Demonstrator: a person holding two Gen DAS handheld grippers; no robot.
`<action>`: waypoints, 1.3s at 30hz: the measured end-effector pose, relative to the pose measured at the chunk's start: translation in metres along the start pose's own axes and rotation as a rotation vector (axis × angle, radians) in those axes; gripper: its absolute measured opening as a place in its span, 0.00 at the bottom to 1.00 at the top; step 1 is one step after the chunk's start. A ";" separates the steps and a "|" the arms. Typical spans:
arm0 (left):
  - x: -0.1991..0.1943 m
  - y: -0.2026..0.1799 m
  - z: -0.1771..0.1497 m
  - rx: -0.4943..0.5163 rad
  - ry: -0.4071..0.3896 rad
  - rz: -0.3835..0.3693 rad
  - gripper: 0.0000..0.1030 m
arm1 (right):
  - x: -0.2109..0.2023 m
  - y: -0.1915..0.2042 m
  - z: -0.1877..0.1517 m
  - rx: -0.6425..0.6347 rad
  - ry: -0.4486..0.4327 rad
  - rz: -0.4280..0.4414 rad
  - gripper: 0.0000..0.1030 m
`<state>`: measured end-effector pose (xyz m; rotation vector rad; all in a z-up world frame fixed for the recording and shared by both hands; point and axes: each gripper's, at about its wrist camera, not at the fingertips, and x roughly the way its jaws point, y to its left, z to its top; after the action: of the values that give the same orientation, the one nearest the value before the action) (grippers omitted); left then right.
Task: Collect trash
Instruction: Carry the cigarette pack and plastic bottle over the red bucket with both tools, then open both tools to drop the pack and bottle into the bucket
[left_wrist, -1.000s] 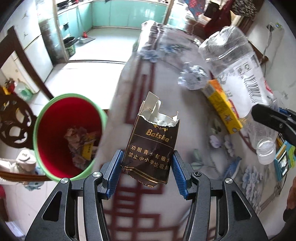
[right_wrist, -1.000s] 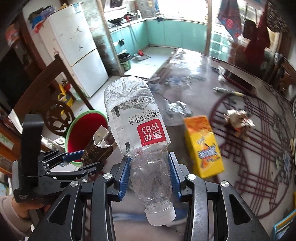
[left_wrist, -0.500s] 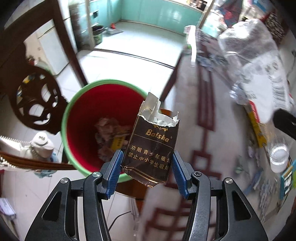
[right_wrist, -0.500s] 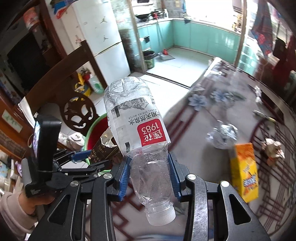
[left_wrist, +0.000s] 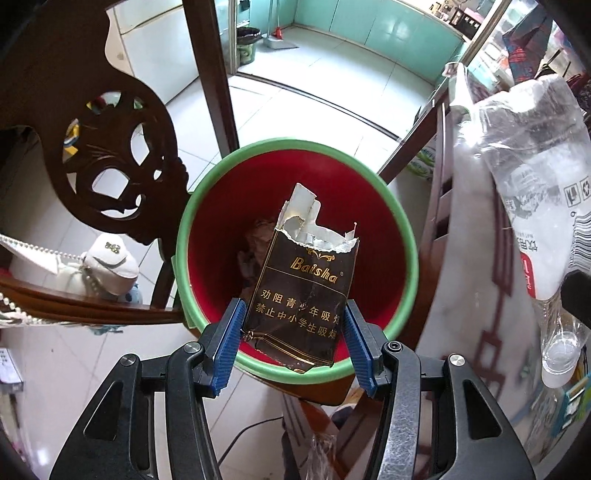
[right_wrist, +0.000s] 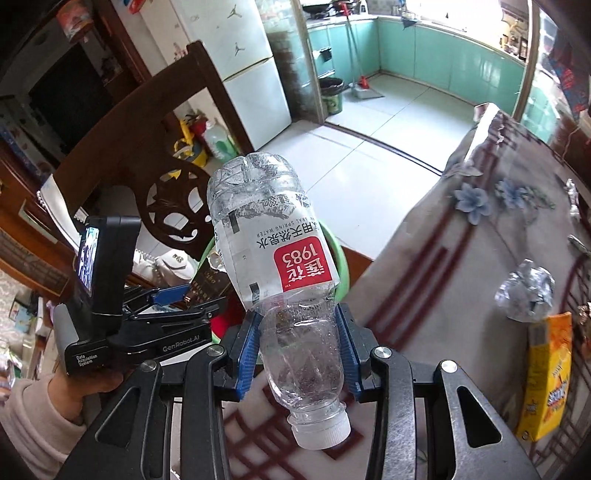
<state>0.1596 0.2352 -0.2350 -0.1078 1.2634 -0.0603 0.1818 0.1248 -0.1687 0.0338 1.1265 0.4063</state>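
My left gripper (left_wrist: 293, 341) is shut on a torn dark brown cigarette pack (left_wrist: 303, 295) and holds it right above the red bin with a green rim (left_wrist: 207, 206), which holds crumpled trash. My right gripper (right_wrist: 297, 350) is shut on an empty clear plastic water bottle (right_wrist: 280, 266), cap toward me, held above the table edge to the right of the bin. The bottle also shows in the left wrist view (left_wrist: 532, 184). The left gripper (right_wrist: 173, 299) and the bin's rim (right_wrist: 341, 266) show behind the bottle in the right wrist view.
A carved dark wooden chair (left_wrist: 110, 147) stands left of the bin. The table with a flowered cloth (right_wrist: 461, 258) carries a crumpled foil ball (right_wrist: 524, 291) and a yellow box (right_wrist: 546, 376). White tile floor (left_wrist: 314, 92) lies beyond the bin.
My left gripper has swung left off the table with the cigarette pack until it hangs over the bin. My right gripper has followed left with the bottle toward the table edge.
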 end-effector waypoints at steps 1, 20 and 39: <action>0.002 0.001 0.001 -0.003 0.008 -0.001 0.50 | 0.004 0.001 0.001 -0.003 0.008 0.001 0.36; 0.019 0.014 0.011 -0.064 0.043 -0.006 0.49 | 0.039 0.000 0.017 -0.025 0.053 0.024 0.36; 0.011 0.024 0.007 -0.082 0.032 0.003 0.50 | 0.034 0.010 0.019 -0.043 0.011 0.049 0.41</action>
<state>0.1689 0.2584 -0.2465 -0.1761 1.2979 -0.0081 0.2077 0.1488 -0.1880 0.0214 1.1295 0.4743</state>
